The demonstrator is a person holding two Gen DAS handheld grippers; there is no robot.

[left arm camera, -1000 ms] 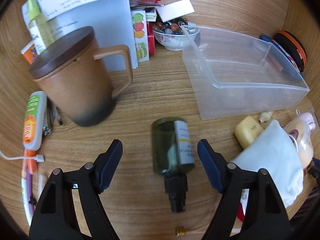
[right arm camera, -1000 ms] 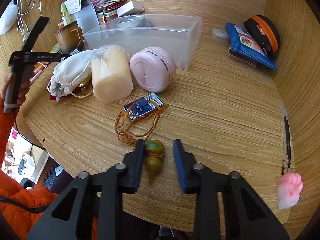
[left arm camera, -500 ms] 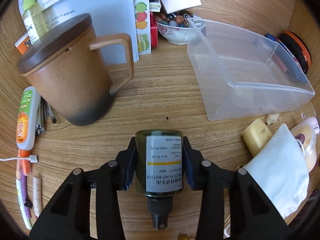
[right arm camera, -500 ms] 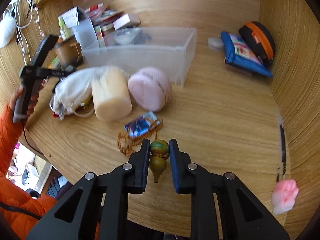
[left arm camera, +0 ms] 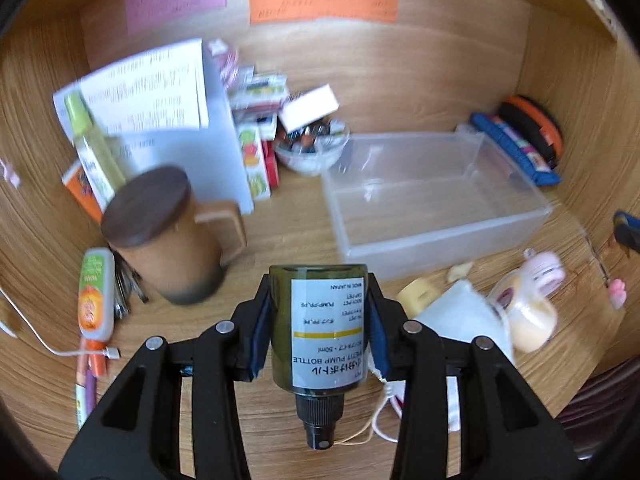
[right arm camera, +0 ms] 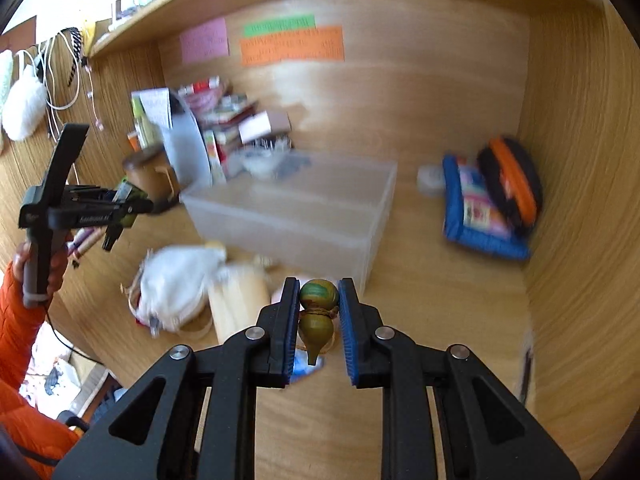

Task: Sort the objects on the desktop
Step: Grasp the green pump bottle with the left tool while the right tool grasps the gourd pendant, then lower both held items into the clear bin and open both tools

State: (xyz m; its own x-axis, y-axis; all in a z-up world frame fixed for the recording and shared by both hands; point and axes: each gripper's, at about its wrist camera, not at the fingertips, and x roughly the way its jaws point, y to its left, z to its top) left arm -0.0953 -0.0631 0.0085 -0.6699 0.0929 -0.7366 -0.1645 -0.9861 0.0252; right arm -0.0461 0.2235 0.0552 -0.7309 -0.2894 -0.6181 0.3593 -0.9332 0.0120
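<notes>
The left gripper [left arm camera: 319, 320] was held level above the desk [left arm camera: 288, 220], jaws clamped on the green pump bottle [left arm camera: 318, 326], while the right gripper [right arm camera: 319, 320], raised likewise, was closed on a small gourd [right arm camera: 317, 312].

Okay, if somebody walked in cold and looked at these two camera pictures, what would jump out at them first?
Probably the left tongs, front and centre, clamped on a dark green pump bottle with its white label upside down. Likewise, the right tongs pinch a small green gourd charm above the desk. Behind both sits a clear plastic bin, with bright pink, green and orange notes on the back wall.
</notes>
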